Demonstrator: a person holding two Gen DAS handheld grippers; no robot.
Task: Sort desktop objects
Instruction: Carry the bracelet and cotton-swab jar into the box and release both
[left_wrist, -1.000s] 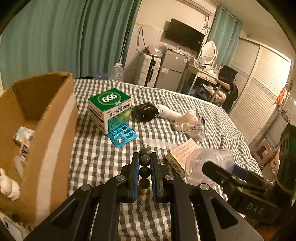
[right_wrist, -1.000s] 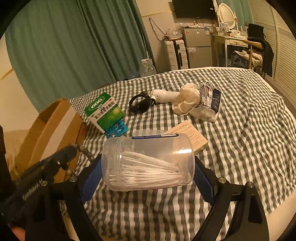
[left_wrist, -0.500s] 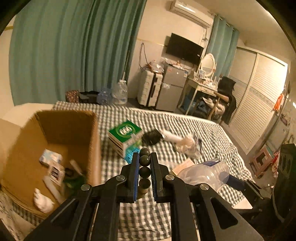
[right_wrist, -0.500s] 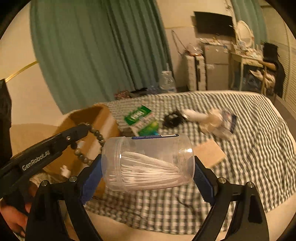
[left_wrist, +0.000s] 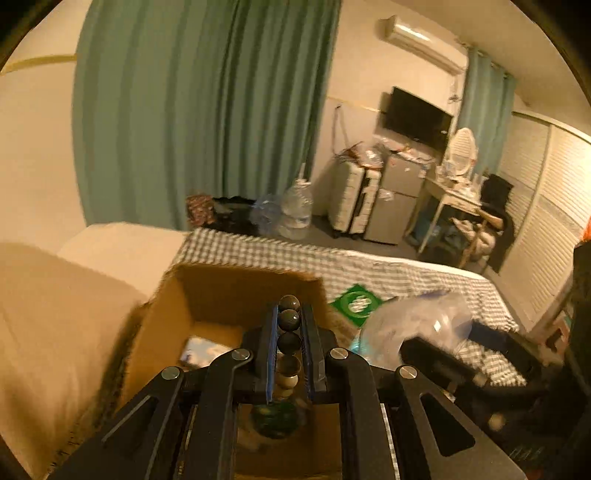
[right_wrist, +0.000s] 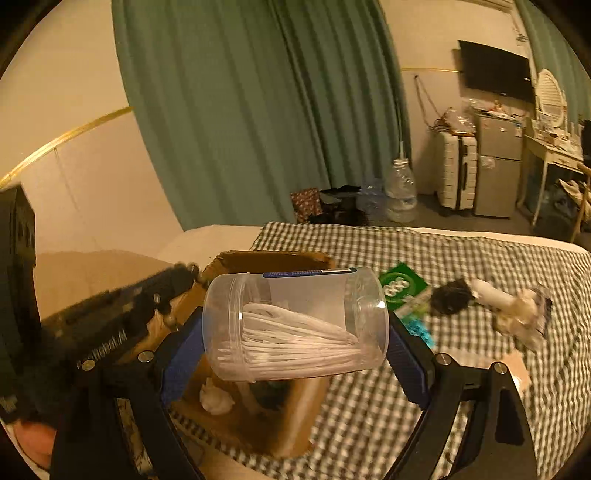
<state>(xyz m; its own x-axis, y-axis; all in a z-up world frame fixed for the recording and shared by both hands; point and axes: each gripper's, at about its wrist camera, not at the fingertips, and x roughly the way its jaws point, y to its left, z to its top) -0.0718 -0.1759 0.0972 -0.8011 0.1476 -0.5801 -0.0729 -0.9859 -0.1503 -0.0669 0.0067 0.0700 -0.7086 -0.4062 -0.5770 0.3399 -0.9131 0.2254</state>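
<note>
A bed with a checked cover fills the lower part of both views, and an open cardboard box sits at its near left corner. A few small packets and a white lump lie inside the box, though blur hides what they are.

The right gripper hangs above the box's right side with its blue pads pressed against the two ends of a clear plastic jar. The jar lies sideways between the fingers, off the bed, with a bundle of white sticks resting along its lower wall. In the left wrist view the same jar shows as a blurred shape to the right of the box.

Beyond the jar on the cover lie a green box, a blue blister pack touching its near edge, a black band and a crumpled white bundle farther right.

The left gripper is over the open box, its fingers nearly together and pinching a string of dark beads. The beads run in a line along the gap between the fingers, with more hanging blurred below.
</note>
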